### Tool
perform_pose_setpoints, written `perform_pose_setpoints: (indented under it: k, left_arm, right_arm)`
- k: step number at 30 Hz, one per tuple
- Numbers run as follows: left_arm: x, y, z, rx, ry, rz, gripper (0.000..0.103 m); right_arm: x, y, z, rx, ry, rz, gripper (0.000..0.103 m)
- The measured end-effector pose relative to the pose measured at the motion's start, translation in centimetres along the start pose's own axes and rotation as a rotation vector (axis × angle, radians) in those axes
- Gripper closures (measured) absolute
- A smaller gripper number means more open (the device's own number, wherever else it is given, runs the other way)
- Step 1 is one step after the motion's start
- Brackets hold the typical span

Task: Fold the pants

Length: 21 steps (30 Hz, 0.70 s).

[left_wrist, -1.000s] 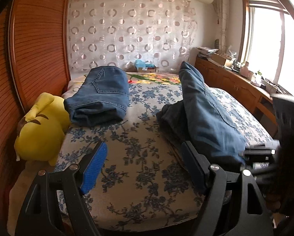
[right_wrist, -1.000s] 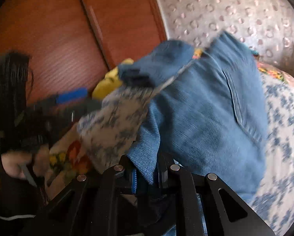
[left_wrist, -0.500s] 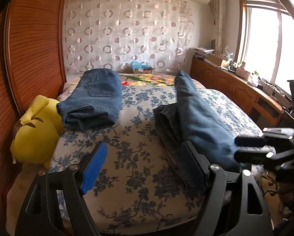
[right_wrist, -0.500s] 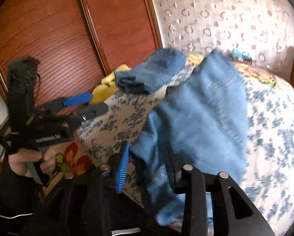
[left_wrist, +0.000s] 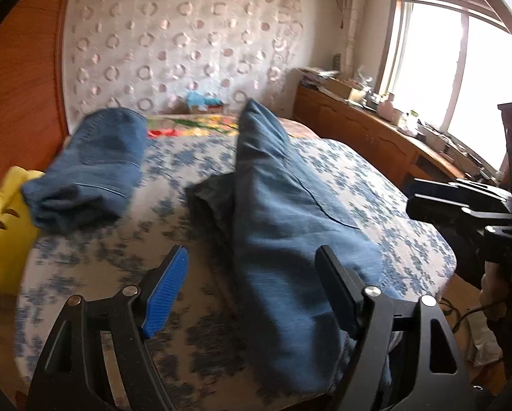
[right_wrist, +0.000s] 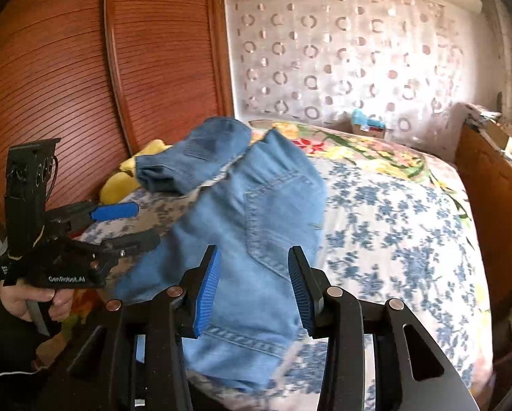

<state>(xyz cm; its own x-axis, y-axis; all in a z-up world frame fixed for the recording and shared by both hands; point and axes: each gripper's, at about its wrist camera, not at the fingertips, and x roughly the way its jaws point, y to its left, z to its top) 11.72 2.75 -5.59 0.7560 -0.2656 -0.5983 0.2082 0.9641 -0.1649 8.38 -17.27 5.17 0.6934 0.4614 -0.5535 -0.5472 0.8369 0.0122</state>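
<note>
Landmark: bed (left_wrist: 410, 239). Pants (left_wrist: 290, 239) are laid lengthwise on the bed, near end draped over the foot edge. A folded pair (left_wrist: 88, 167) is placed on the bed left of the pants, apart from them. A plush toy (left_wrist: 2, 226) is wedged at the bed's left edge, touching the folded pair. A box (right_wrist: 369, 125) is set behind the bed's head. A counter (left_wrist: 376, 130) is run along the bed's right side.

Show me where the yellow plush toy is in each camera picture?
Left wrist view: the yellow plush toy sits at the far left edge, beside the folded jeans.
Right wrist view: only a bit of the yellow plush toy peeks out left of centre, behind the folded jeans, against the wooden wardrobe.
Shared landmark: the folded jeans right next to the toy.
</note>
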Motion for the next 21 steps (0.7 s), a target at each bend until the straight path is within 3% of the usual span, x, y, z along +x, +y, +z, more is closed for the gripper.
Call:
perform_pose_setpoints:
  k: [5, 6, 8, 10, 12, 21]
  left_arm:
    - [1.8, -1.0, -0.3, -0.002, 0.05, -0.04, 0.028]
    - [1.9, -1.2, -0.4, 0.004, 0.058, -0.042, 0.033]
    - [2.3, -1.7, -0.7, 0.02, 0.08, -0.048, 0.048]
    - [2.1, -2.1, -0.7, 0.035, 0.076, -0.04, 0.079]
    - [1.1, -2.2, -0.6, 0.043, 0.049, -0.035, 0.093]
    - [-5.4, -3.0, -0.5, 0.053, -0.054, -0.064, 0.095]
  right_arm:
    - [-0.1, -0.1, 0.2, 0.01, 0.01, -0.017, 0.06]
    - [-0.2, 0.0, 0.2, 0.012, 0.01, -0.019, 0.06]
    - [-0.1, 0.0, 0.2, 0.023, 0.011, -0.017, 0.06]
    - [-0.4, -0.2, 0.3, 0.031, 0.013, -0.018, 0.06]
    - [-0.4, -0.5, 0.4, 0.035, 0.009, -0.02, 0.06]
    - [0.4, -1.5, 1.0, 0.058, -0.011, -0.016, 0.06]
